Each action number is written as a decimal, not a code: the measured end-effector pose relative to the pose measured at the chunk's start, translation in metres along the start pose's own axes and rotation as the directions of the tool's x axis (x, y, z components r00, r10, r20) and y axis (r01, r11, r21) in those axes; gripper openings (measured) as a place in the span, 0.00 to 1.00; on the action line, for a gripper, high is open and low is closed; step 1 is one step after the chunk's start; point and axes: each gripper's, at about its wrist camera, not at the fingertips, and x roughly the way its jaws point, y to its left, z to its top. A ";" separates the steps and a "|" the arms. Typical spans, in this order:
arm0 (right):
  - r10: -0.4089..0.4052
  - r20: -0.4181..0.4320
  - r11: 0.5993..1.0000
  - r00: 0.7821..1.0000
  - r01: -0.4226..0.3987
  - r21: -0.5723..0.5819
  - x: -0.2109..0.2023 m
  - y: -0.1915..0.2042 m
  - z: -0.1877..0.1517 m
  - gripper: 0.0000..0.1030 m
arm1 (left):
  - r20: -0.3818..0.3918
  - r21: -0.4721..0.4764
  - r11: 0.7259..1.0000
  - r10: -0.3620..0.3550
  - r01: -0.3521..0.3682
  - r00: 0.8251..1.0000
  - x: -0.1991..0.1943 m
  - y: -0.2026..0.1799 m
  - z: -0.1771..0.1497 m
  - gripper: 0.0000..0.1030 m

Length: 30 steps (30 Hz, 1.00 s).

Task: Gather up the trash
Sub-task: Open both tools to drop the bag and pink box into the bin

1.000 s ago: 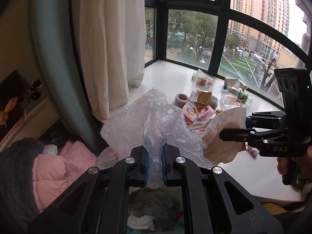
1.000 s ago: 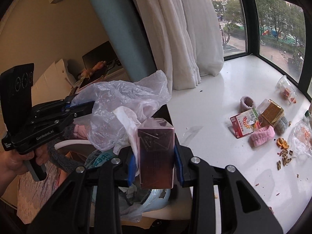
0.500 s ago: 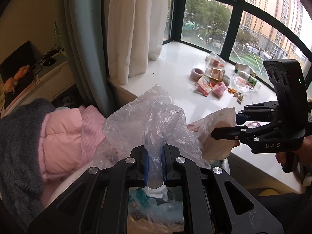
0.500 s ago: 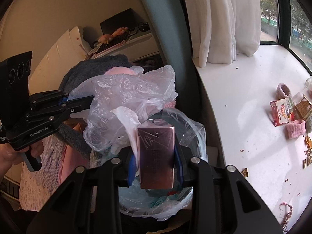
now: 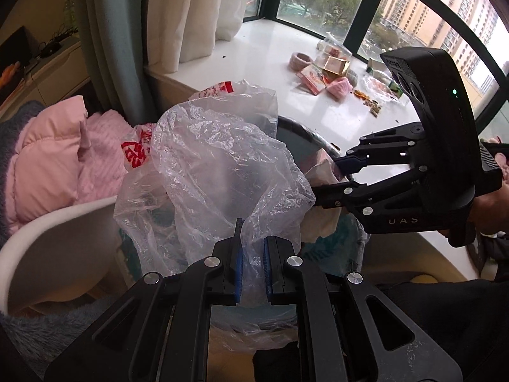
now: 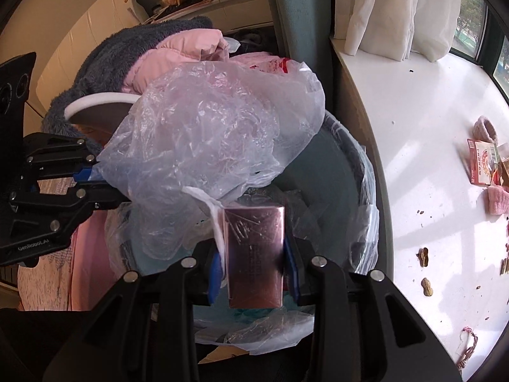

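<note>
My left hand-held gripper pinches a bag, my right clamps a box, both centre-frame above the bin for dropping.

A wide white window ledge runs along the dark-framed glass. On it, in a loose cluster, lie a fuzzy pink ring-shaped band, a red and white printed flat packet, a shiny gold foil box, a pink knitted roll and a crumpled clear plastic wrapper. Peanut shells and dark crumbs are scattered nearby, with a red-and-white string near the ledge's front edge.
</note>
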 end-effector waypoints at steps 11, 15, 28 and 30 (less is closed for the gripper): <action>-0.021 -0.064 0.995 0.998 0.015 -0.098 0.027 0.006 -0.005 0.31 | -0.089 -0.045 0.999 -0.013 0.009 0.996 0.035 0.012 -0.017 0.09; -0.023 -0.067 0.994 0.997 0.015 -0.107 0.030 0.004 -0.005 0.31 | -0.101 -0.039 0.999 -0.011 0.007 0.995 0.043 0.012 -0.015 0.09; -0.094 0.023 0.963 0.995 0.097 -0.253 0.009 0.019 -0.006 0.85 | -0.069 0.002 1.000 -0.012 0.012 0.998 0.033 0.008 -0.014 0.39; -0.094 0.042 0.962 0.995 0.101 -0.252 0.002 0.018 -0.006 0.85 | -0.058 0.006 1.000 -0.016 0.016 0.998 0.029 0.008 -0.013 0.59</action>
